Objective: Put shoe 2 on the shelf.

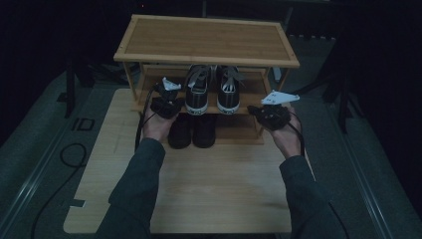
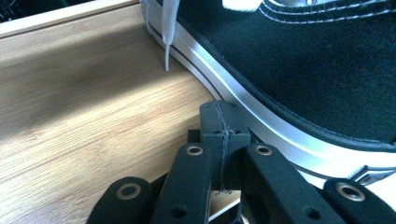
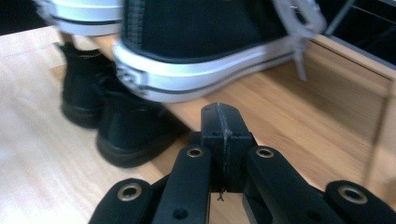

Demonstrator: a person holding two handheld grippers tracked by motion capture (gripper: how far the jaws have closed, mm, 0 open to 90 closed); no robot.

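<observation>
A pair of black canvas sneakers with white rubber soles and pale laces point(image 1: 213, 89) stands side by side on the middle shelf of a slatted bamboo shoe rack point(image 1: 206, 40), heels toward the person. Below them sits a pair of matte black ankle boots point(image 1: 191, 130). The left tongs point(image 1: 166, 99) rest on the shelf just left of the left sneaker, jaws pressed together on nothing, the smooth striped sole just beside their tips. The right tongs point(image 1: 266, 110), likewise closed and empty, hover near the shelf's right front corner, right of the right sneaker. Bare grained wood lies to either side of the shoes; the light wooden surface point(image 1: 209, 189) in front is open
</observation>
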